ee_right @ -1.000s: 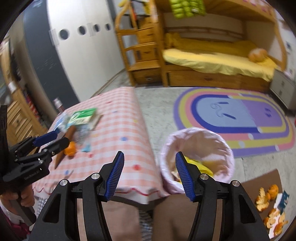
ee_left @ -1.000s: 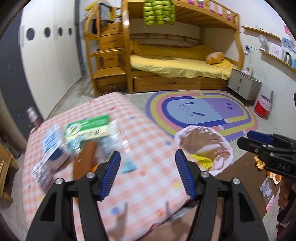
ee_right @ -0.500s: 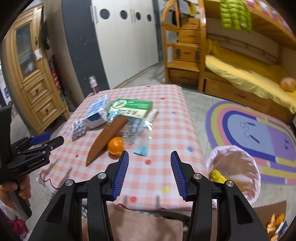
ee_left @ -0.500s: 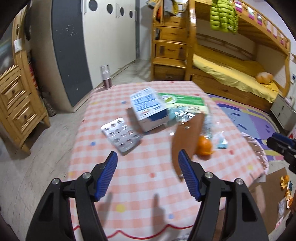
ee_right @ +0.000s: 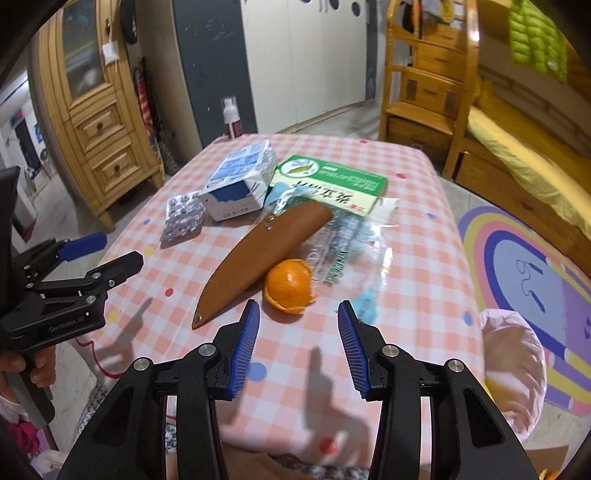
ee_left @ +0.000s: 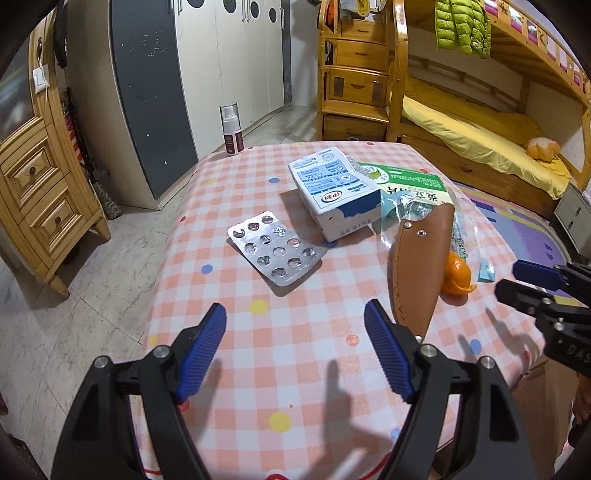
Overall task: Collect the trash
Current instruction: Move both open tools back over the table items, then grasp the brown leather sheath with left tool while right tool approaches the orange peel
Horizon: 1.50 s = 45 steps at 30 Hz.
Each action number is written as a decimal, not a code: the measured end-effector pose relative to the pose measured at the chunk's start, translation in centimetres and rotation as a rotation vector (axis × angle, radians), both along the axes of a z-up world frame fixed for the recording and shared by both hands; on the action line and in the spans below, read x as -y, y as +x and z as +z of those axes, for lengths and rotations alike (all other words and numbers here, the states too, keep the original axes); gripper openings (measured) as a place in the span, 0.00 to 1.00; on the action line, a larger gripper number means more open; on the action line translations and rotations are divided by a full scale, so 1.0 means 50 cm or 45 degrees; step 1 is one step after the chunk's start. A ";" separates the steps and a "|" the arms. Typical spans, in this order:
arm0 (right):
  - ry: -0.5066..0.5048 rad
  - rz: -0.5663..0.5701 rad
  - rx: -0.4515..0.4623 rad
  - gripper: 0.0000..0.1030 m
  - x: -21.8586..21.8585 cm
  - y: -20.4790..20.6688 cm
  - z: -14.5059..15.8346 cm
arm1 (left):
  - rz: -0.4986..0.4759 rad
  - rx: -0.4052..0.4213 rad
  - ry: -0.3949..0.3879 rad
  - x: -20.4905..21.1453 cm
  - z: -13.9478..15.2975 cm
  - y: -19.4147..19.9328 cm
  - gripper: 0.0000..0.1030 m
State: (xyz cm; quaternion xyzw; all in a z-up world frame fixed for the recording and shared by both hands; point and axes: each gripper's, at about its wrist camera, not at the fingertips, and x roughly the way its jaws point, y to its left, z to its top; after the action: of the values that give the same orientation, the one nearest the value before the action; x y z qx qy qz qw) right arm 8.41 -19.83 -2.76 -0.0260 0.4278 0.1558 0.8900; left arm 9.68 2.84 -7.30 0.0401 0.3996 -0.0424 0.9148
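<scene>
Right wrist: orange peel point(ee_right: 290, 286) just beyond empty, closing right hand-held gripper point(ee_right: 297, 314).

Around the checked tablecloth point(ee_left: 295, 354) we see a bedroom: a wooden bunk bed point(ee_left: 480, 122) with yellow bedding off to the right, and a lime-green puffer jacket point(ee_left: 461, 26) hanging from its top rail. Beside it stands a wooden stair of drawers point(ee_left: 356, 81). We spot a spray bottle point(ee_left: 232, 129) upright at the table's far corner, a grey-and-white wardrobe point(ee_left: 192, 74) behind it, a pine cabinet point(ee_right: 96, 110) to the left, and a rainbow rug point(ee_right: 524, 273) on the floor.
</scene>
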 end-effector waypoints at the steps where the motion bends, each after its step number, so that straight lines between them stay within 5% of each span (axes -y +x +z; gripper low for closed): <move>1: -0.010 0.009 -0.012 0.43 -0.009 0.007 -0.006 | 0.003 -0.001 0.009 0.003 -0.002 0.002 0.75; 15: -0.008 0.004 -0.153 0.44 -0.036 0.078 -0.068 | 0.005 -0.054 -0.019 0.000 -0.028 0.027 0.76; 20: -0.020 0.028 -0.155 0.24 -0.039 0.070 -0.064 | 0.017 -0.066 -0.039 -0.004 -0.032 0.025 0.76; 25: -0.122 0.018 -0.117 0.24 -0.027 0.045 -0.044 | -0.012 -0.071 -0.052 0.008 -0.028 0.017 0.76; 29: -0.134 0.004 -0.119 0.28 0.006 0.023 -0.030 | -0.088 -0.080 -0.078 0.044 -0.023 0.010 0.76; 35: -0.015 -0.020 -0.075 0.47 0.051 -0.009 0.006 | -0.203 -0.113 -0.084 0.116 -0.032 0.029 0.76; 40: 0.065 -0.054 -0.028 0.48 0.092 -0.040 0.028 | -0.270 -0.180 -0.113 0.158 -0.058 0.077 0.73; 45: 0.064 -0.096 -0.017 0.48 0.125 -0.059 0.019 | -0.293 -0.165 -0.012 0.188 -0.073 0.110 0.62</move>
State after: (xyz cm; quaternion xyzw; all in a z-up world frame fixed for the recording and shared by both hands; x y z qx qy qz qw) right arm 5.47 -26.08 -1.82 0.0135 0.4303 0.1329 0.8927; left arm 15.17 -6.54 -10.95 0.0785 0.4504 -0.1515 0.8764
